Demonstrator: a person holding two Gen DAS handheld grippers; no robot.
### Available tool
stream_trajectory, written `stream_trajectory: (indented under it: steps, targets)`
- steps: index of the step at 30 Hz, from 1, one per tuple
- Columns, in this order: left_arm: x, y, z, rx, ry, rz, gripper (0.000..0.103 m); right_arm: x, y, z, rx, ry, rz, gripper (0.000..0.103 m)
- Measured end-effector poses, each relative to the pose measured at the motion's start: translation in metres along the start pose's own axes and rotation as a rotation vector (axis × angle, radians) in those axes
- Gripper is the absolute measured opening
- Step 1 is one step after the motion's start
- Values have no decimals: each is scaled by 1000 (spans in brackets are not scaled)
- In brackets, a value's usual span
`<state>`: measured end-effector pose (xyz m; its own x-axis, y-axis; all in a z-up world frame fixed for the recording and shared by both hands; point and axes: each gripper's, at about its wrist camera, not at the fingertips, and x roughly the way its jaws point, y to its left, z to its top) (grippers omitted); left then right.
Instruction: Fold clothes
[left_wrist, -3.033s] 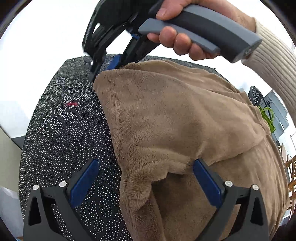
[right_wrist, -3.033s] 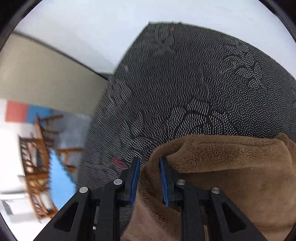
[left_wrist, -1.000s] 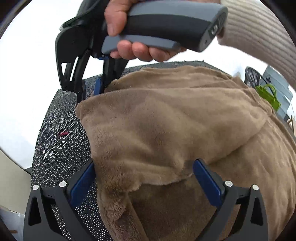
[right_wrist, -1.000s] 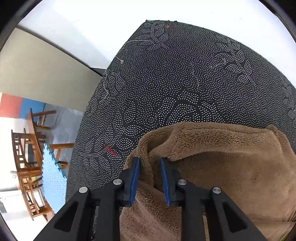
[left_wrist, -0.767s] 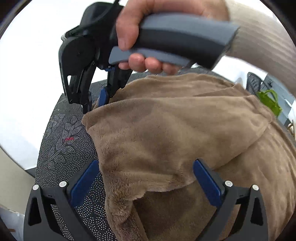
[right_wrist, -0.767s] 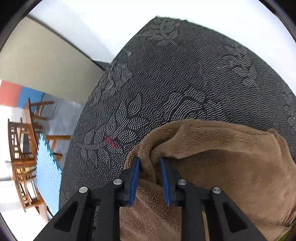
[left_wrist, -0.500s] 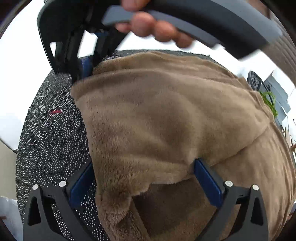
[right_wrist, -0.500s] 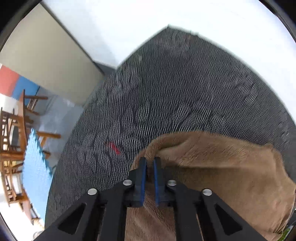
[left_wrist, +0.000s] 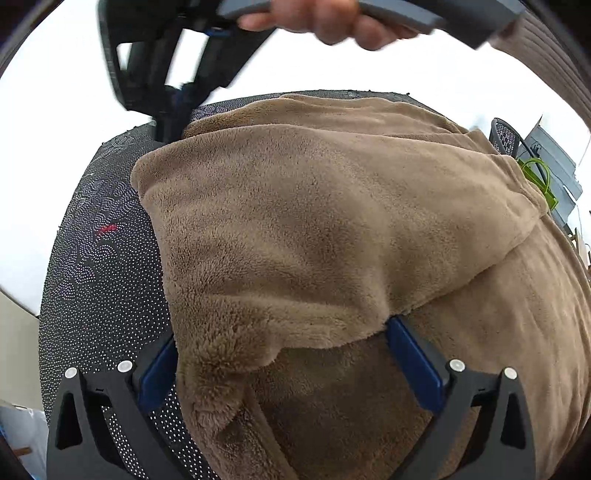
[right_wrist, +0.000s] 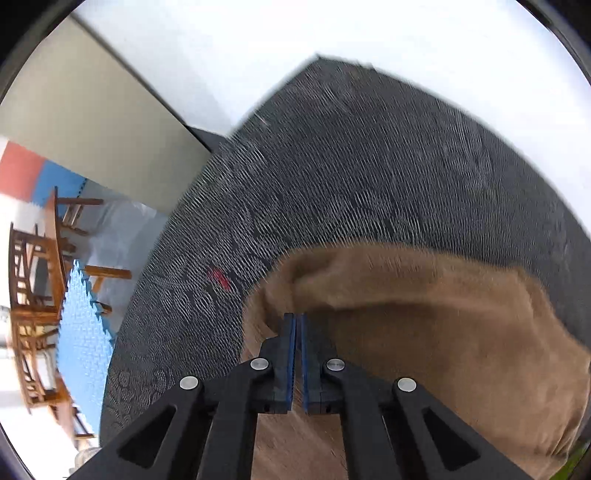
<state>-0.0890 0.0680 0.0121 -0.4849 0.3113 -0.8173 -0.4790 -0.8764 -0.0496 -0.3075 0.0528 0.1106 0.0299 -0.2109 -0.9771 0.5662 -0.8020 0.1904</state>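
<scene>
Fleece (left_wrist: 314, 229) (brown, plush) lies across our dotted mat (left_wrist: 99, 280); right gripper (right_wrist: 297, 325) pinches its corner, left gripper (left_wrist: 288, 354) gapes around a fold.

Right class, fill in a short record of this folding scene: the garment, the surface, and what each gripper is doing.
garment: brown fleece, top layer folded over a lower one
surface: black dotted mat, with a small red mark
left gripper: jaws wide apart, the folded edge lying between them
right gripper: jaws shut at the fleece's corner; whether fabric is pinched cannot be told
hand: holds the right gripper's handle
</scene>
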Motion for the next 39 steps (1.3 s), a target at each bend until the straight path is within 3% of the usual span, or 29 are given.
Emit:
stream_trajectory:
  steps: [5,7,9,10,14,17,19,20,21,24,27,31,34,37,39]
  targets:
    - [-1,1,0,-1,-1,-3,102,5,-2,7,37,-10,63,2]
    - [-1,2,-1,-2,-3,-6,102,4,-2,10,44,-23,79,16]
    - [-2,2,-1,-3,-3,-7,102,4,-5,14,73,-30,92,71]
    - [-2,2,-1,-4,-4,-7,102,3,-6,15,80,-44,103,76]
    - [-2,1,-1,-3,-4,-7,102,-3,-4,16,81,-80,137,76]
    - [-1,0,-1,-2,-4,-6,102,8,2,15,40,-72,129,71]
    - [-1,0,-1,-2,-4,-6,102,29,0,13,18,-48,84,45]
    - [-2,1,-1,-2,-4,-7,102,42,3,13,19,-28,67,21]
    - [-3,1,-2,-2,-4,-7,102,51,7,13,9,-6,41,9]
    - [-4,2,-3,1,-4,-6,102,50,22,14,-31,-67,-53,5]
    - [-3,0,-3,5,-2,-2,102,25,30,27,-54,-214,-117,0]
    - [-3,1,-3,-5,-6,-12,102,27,29,44,-37,-222,-83,0]
    - [-4,5,-3,-17,-15,-38,102,-16,18,13,-12,-254,25,1]
    - [-12,23,-7,-72,-40,-138,102,-54,6,-19,25,-298,121,1]
    - [-18,43,-8,-165,-48,-235,102,-67,-7,-45,74,-385,156,1]
